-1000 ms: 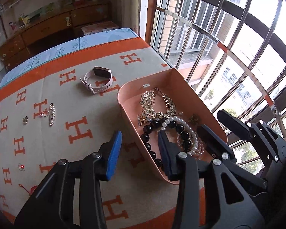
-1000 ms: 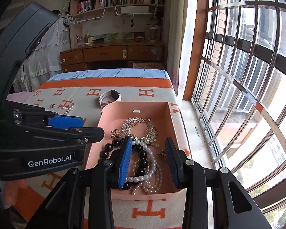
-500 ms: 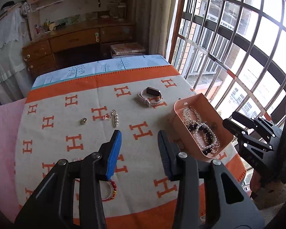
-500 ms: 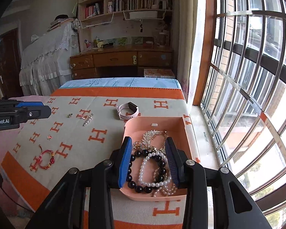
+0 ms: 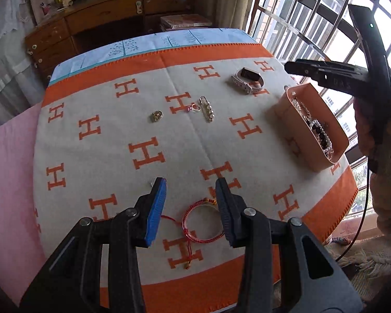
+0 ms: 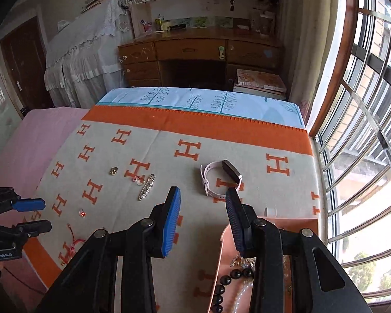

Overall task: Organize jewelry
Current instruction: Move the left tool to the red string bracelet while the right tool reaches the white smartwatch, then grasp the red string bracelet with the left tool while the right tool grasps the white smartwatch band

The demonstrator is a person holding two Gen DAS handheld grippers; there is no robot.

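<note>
Your left gripper (image 5: 190, 208) has swung away from the pink tray (image 5: 294, 120) since a second ago and now hangs over the red cord bracelet (image 5: 200, 224) at the lower centre of the left wrist view; its jaws stand spread, with nothing between them, the bracelet lying on the blanket (image 5: 117, 156) below the gap; your right gripper (image 6: 203, 221) has pulled back from the tray too, jaws likewise apart and empty, pointing toward the white watch (image 6: 219, 177) at mid-frame.

You are partway through, by my reading; the tray at the right edge of the left view already holds a black bead strand, a pearl strand (image 6: 241, 294) and a gold leaf piece, heaped together; no dividers show.

Left on the blanket: the bracelet, the watch at upper right, a pearl pin (image 5: 207, 105) and a small ring (image 5: 194, 108) touching it at centre, a gold brooch (image 5: 156, 116) just left of them, and a tiny red-stoned piece (image 6: 82, 213) near the left gripper in the right view; another small bit peeks by the left finger, too hidden to name.
</note>
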